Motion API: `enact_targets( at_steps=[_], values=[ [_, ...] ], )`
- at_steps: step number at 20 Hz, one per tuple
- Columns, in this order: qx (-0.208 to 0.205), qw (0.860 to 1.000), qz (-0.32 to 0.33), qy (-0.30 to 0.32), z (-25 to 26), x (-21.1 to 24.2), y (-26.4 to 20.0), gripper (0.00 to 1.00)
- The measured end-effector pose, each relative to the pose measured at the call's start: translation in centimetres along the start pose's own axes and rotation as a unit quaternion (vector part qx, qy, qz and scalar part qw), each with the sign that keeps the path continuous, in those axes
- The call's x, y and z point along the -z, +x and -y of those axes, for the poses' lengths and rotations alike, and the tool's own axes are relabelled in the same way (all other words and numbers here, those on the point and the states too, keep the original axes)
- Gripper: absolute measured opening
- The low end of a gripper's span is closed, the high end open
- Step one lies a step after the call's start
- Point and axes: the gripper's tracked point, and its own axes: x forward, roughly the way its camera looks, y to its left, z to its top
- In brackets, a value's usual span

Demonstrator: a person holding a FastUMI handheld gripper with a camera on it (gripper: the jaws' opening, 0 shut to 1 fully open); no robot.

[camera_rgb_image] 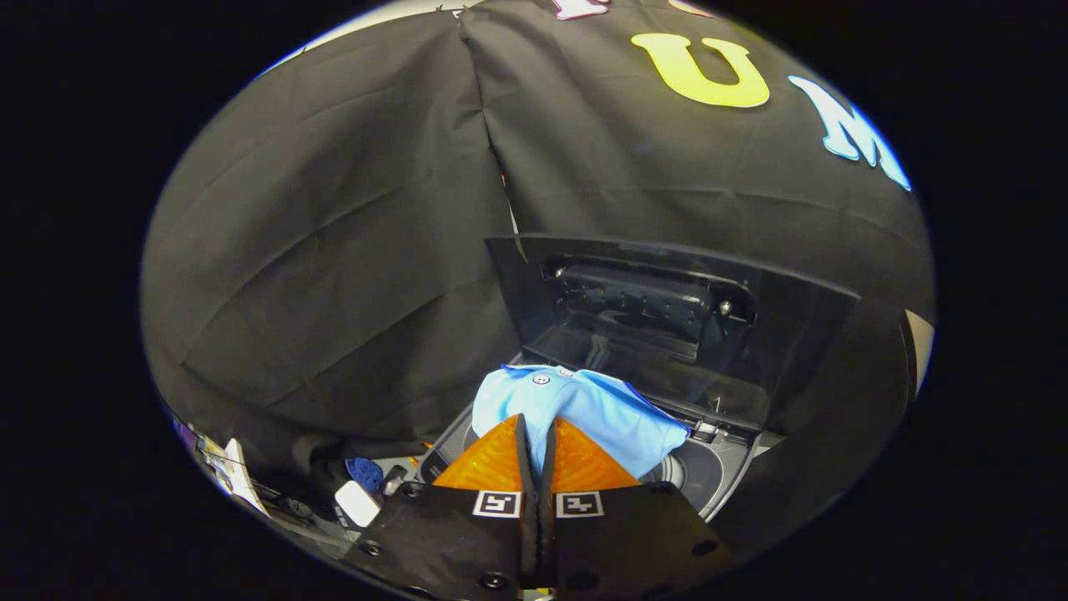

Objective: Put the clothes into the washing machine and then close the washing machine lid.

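My tongs (pixel 534 434) are pinched on a light blue shirt (pixel 584 405), both fingers pressed together with a fold of the cloth caught between them. The shirt bunches up from the fingertips toward twelve and two o'clock, hanging over the open mouth of the washing machine (pixel 709 476), whose round tub rim shows just past my fingers at four o'clock. The lid (pixel 667 309) stands raised behind the opening, at about one o'clock from the shirt, its dark underside facing me. Off at eight o'clock, beside the machine, lie some small blue and white items (pixel 360 488) I cannot identify.
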Motion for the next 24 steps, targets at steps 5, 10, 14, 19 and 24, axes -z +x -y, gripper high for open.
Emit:
enact_targets(
  at_steps=[5,10,14,19,24],
  values=[
    [0.024,1.000,-0.011,-0.007,1.3,1.9,2.8,0.02],
    [0.044,0.999,-0.031,0.002,2.7,4.0,5.2,0.02],
    [0.059,0.996,-0.060,0.005,3.7,6.5,5.9,0.17],
    [0.063,0.997,-0.043,0.029,3.9,6.9,6.3,1.00],
    [0.074,0.994,-0.043,0.064,4.4,8.4,6.4,0.99]
  ],
)
